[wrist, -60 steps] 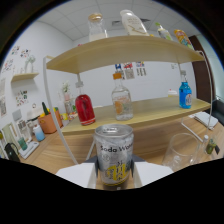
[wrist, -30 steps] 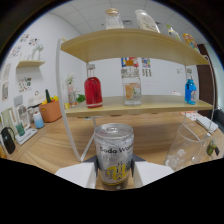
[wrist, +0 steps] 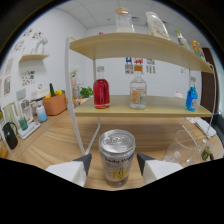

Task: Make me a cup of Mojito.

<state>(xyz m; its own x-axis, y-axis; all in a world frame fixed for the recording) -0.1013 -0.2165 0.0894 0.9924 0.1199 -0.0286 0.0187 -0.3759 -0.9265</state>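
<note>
Gripper point(wrist: 117, 167) clamped on soda water can point(wrist: 117, 157), both fingers pressed to its sides, can upright between them and lifted clear of the wooden counter point(wrist: 55, 145). Step in hand, as I read it: carrying the soda to the glass for the Mojito. Clear glass point(wrist: 186, 147) sits on the counter just ahead and off to the right of the fingers, something green at its far side, too small to tell. Next move likely calls for swinging right, bringing the can over the glass rim and tilting; can top looks sealed, tab not clear, so opening may come first. Shelf unit straight ahead: red bottle point(wrist: 101, 88), clear bottle point(wrist: 138, 90), blue bottle point(wrist: 190, 96) on the lower shelf point(wrist: 160, 107), jars on top. White shelf post point(wrist: 75, 120) close on the left, shelf edge ahead; open room is low and rightward over the counter. Orange pot point(wrist: 54, 102) and small items well apart on the left.
</note>
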